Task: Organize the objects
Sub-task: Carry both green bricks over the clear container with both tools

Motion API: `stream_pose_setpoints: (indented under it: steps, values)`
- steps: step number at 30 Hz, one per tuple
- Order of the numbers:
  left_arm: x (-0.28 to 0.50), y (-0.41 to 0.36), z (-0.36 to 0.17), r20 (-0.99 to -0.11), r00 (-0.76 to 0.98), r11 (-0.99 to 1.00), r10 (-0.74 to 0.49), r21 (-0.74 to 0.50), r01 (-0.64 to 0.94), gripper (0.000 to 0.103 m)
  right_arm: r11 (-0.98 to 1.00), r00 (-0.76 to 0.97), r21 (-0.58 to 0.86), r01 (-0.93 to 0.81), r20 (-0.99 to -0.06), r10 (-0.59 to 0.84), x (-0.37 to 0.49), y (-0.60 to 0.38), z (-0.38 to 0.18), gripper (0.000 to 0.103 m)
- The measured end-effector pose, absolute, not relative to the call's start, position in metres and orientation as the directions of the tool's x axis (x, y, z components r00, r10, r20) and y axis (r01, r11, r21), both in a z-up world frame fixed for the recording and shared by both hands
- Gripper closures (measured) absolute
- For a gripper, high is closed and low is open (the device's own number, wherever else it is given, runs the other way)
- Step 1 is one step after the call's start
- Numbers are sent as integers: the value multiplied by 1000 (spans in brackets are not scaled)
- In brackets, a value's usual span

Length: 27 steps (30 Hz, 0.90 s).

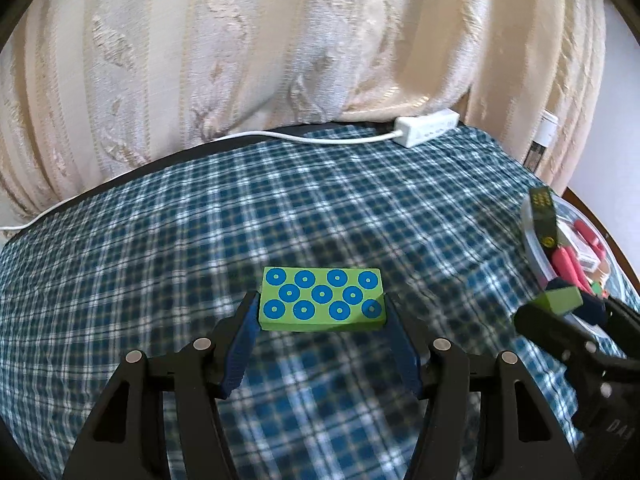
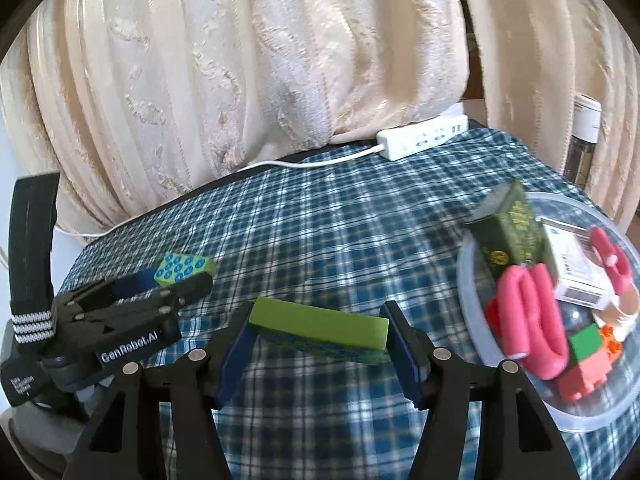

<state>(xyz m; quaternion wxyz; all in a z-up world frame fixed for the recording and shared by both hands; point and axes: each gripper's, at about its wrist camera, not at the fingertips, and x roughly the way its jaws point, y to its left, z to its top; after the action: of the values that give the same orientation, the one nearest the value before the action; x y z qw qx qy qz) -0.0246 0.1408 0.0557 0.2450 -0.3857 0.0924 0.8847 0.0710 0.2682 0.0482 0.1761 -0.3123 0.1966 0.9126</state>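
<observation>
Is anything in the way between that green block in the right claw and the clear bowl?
Nothing visible. The green block sits clamped in the right gripper, and only bare checked cloth lies between it and the clear bowl. The bowl is already crowded.

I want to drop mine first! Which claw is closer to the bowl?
Right. The right claw is just beside the bowl; the left claw is farther away.

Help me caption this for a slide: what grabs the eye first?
Two green blocks, one clamped in each gripper: the left holds its block dotted face up, the right holds its block plain face up. At right, a clear bowl brims with toys and boxes on the plaid cloth.
</observation>
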Motion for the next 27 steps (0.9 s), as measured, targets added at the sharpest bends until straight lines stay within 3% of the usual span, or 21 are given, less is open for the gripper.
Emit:
stream_pose_setpoints:
  steps: [15, 27]
  values:
    - [7, 180, 63, -718, -558, -810, 416, -13, -587, 41, -773, -713, 226, -592, -594, 372, 133, 325, 62, 38]
    - [29, 213, 76, -703, -536, -756, 468, -4, -654, 41, -670, -635, 223, -709, -614, 468, 177, 379, 50, 38]
